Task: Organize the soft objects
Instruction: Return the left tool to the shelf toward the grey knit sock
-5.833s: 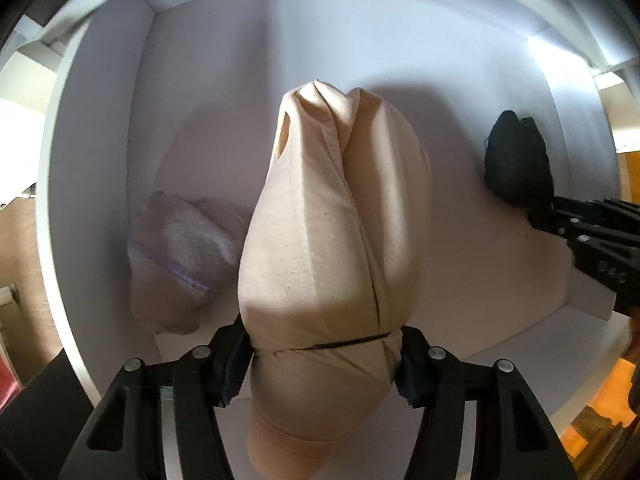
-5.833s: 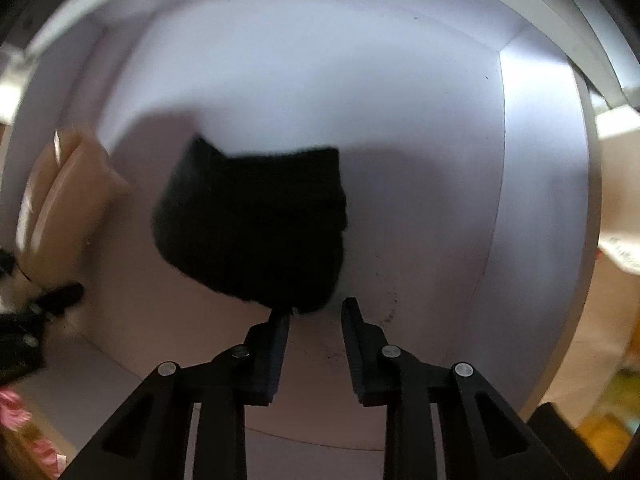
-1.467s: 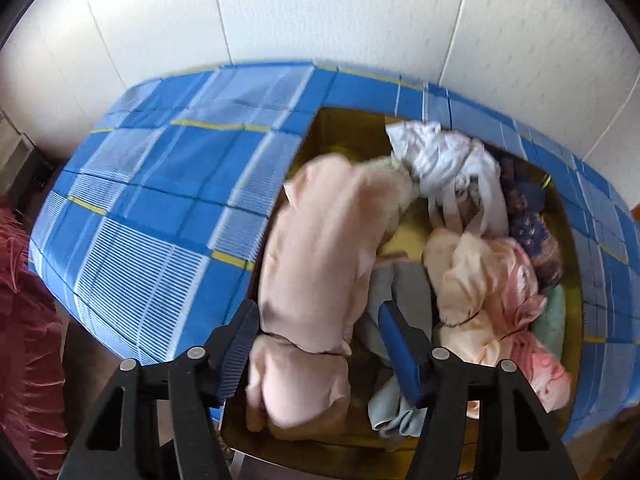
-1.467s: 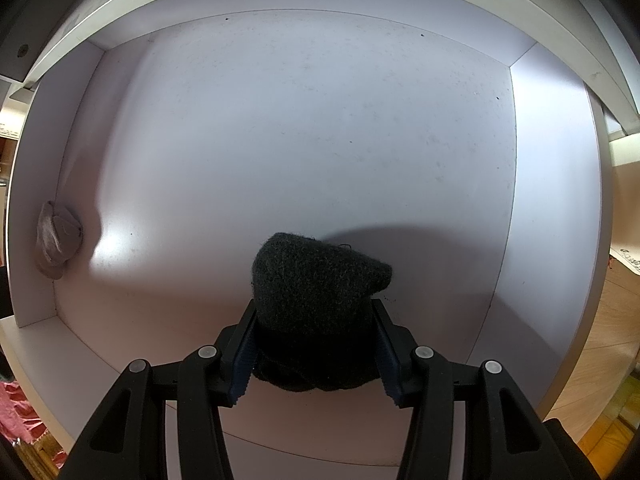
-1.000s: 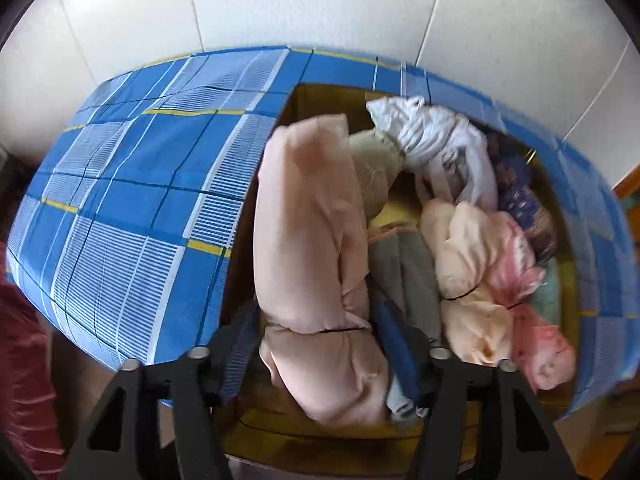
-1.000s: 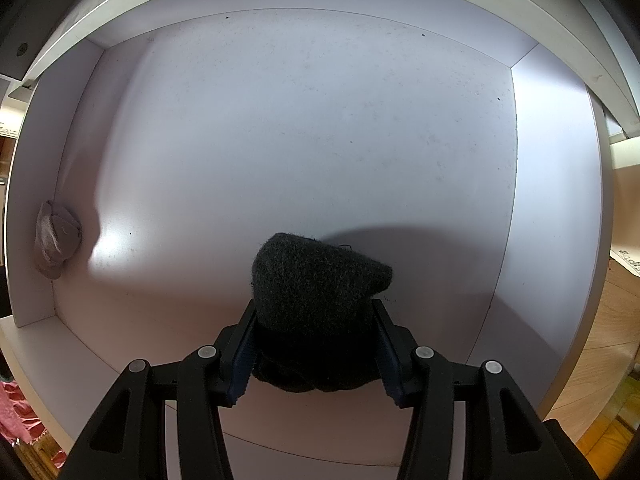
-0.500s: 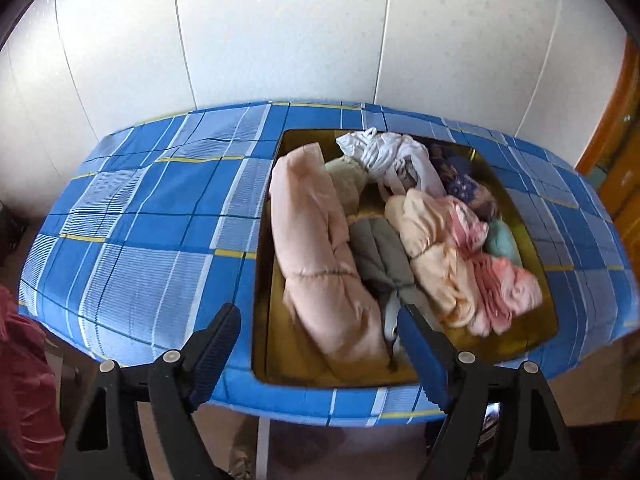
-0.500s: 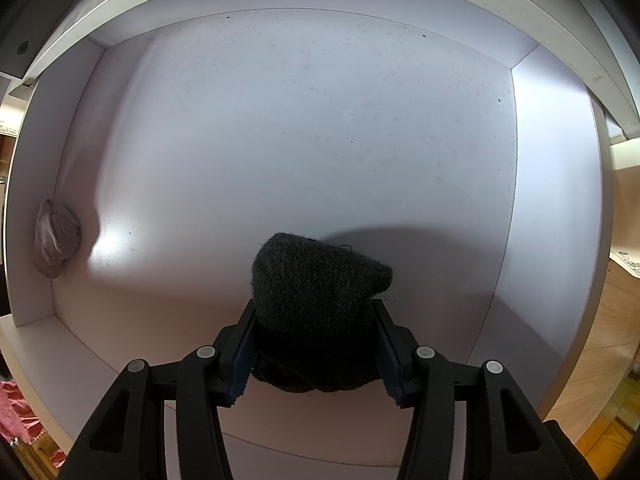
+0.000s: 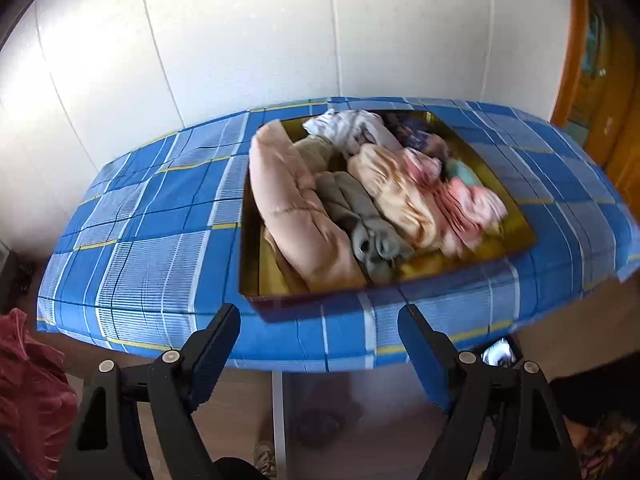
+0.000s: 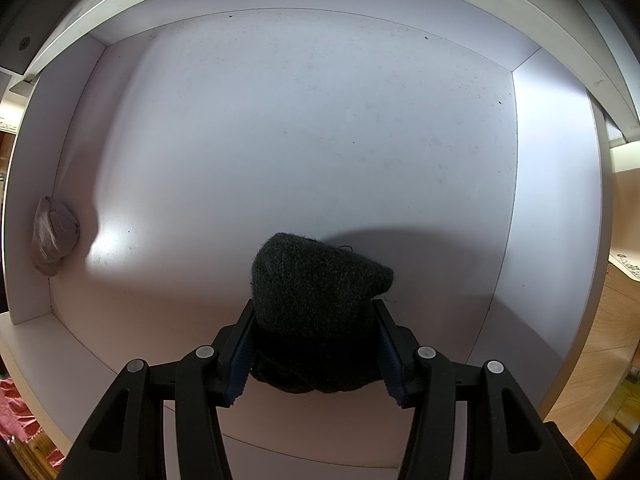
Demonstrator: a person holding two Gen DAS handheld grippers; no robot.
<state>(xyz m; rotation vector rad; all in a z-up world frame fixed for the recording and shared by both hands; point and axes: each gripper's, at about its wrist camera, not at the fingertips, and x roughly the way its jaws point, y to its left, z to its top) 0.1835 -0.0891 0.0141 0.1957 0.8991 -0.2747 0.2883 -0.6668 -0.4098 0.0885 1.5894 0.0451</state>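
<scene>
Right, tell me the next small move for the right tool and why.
Probably open the right tool and let go of the dark knit bundle. The bundle is clamped between the pads inside the white shelf compartment, apparently low over its floor, with bare space around it and only a small grey-pink bundle far off at the left wall.

A blue checked tablecloth (image 9: 152, 240) covers the table. A white panelled wall (image 9: 248, 36) stands at 12 o'clock behind it. A wooden door (image 9: 600, 80) is at 2 o'clock.
</scene>
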